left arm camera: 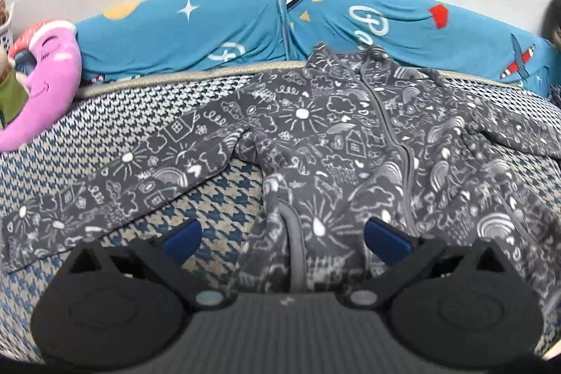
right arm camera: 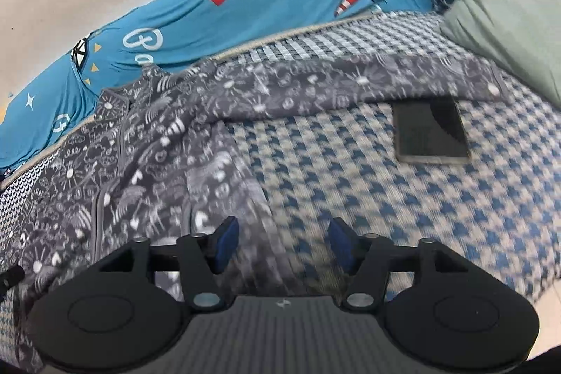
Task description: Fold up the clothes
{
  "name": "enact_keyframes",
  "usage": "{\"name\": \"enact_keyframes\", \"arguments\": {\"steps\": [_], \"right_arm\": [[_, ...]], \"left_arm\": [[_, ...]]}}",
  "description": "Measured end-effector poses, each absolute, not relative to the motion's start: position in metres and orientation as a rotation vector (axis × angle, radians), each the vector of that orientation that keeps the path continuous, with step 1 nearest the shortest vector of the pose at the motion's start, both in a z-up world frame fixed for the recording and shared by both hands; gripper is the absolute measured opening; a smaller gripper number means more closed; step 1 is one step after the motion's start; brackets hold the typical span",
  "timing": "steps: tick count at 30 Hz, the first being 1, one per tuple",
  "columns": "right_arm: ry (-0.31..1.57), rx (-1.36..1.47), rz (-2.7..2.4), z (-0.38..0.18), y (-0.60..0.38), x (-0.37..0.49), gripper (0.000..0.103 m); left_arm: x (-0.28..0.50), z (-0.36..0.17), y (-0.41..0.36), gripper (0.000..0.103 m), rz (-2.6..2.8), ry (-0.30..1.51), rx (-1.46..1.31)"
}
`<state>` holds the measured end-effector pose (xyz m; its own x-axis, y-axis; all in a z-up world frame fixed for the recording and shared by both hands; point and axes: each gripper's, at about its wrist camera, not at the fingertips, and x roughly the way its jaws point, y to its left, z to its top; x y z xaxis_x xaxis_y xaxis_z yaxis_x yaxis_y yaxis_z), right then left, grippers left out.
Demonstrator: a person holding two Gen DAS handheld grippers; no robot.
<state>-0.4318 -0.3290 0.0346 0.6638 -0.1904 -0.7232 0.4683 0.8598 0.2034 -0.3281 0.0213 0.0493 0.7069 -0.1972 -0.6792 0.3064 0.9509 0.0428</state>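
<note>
The left gripper (left arm camera: 284, 239) has its blue-padded fingers (left arm camera: 182, 237) spread wide and holding nothing, hovering over the lower body of the grey doodle-print garment (left arm camera: 333, 135), while the right gripper (right arm camera: 282, 244) is just as wide apart and empty at that garment's right-hand edge. The garment lies spread flat, zip up, sleeves out to both sides, on the blue houndstooth bedcover (right arm camera: 385, 198). Beyond its collar runs a blue cartoon-print sheet (left arm camera: 245, 34); a dark phone (right arm camera: 429, 132) lies just below its right sleeve, a pink moon cushion (left arm camera: 49, 76) well off its left sleeve.

Blk grippers (left arm camera: 284, 239) – blue pads (right arm camera: 226, 242).
</note>
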Motion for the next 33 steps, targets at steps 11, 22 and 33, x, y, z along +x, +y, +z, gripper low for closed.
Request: {"name": "enact_keyframes", "arguments": {"steps": [11,22,33], "right_arm": [[0.809,0.466,-0.351,0.014,-0.318,-0.453,0.063],[0.797,0.479,-0.322,0.013,-0.312,-0.452,0.04],[0.67,0.413,-0.376,0.038,-0.305,-0.476,0.008]], "left_arm": [[-0.353,0.044,0.045,0.103,-0.26,0.777,0.13],[-0.366,0.038,0.076,0.103,-0.265,0.844,0.003],[-0.38,0.036,0.08,0.103,-0.285,0.836,0.01]]}}
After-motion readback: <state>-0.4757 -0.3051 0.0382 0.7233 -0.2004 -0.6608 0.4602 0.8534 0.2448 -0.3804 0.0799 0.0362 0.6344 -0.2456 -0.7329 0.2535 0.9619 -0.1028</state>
